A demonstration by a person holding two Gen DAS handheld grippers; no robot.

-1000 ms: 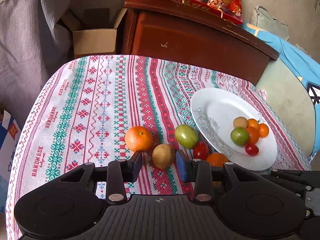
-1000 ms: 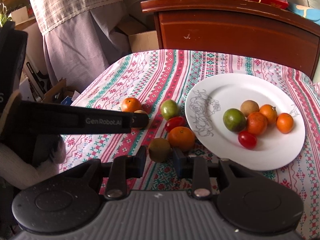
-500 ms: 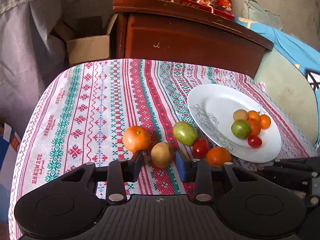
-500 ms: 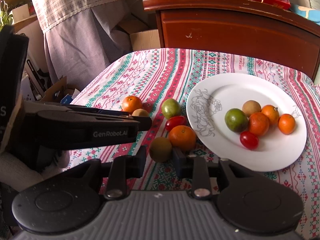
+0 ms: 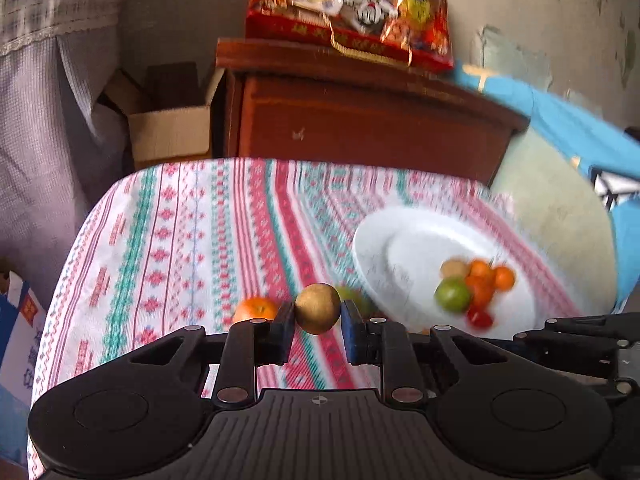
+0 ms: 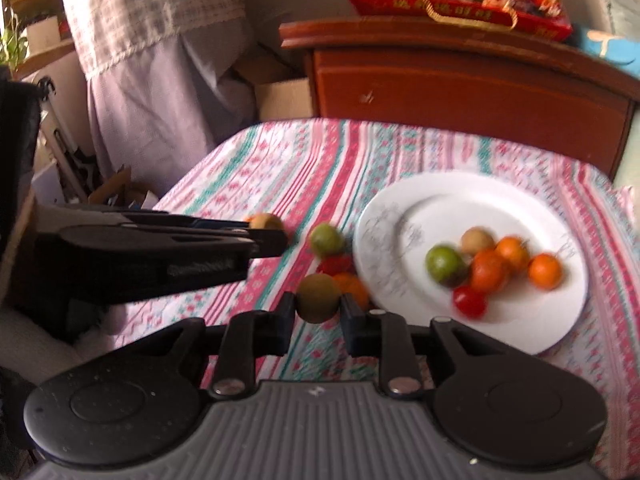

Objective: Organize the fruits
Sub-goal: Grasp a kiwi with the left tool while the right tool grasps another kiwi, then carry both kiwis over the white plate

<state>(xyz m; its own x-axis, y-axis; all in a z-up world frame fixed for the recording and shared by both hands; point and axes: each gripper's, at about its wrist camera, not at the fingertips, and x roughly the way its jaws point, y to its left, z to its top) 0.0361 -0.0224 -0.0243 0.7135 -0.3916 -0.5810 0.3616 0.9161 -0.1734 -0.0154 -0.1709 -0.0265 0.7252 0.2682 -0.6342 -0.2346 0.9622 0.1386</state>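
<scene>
Fruits sit pinched in both my claws: my left claw (image 5: 318,322) grips a brown round fruit (image 5: 318,309), my right claw (image 6: 317,315) a greenish-brown one (image 6: 318,298), each raised above the desk (image 5: 180,240). Both are near-spherical, so no long axis matters. Loose on the cloth beyond lie an orange (image 5: 256,309), a green fruit (image 6: 327,239) and a red tomato (image 6: 335,265). Farther right, the white plate (image 6: 500,188) with its cluster lies nearer my right claw, so I judge that one goes first.

A cloth-covered table (image 6: 304,168) bears a white plate (image 6: 532,208); left of the plate lie a green fruit (image 6: 327,239) and an orange (image 5: 256,309).
</scene>
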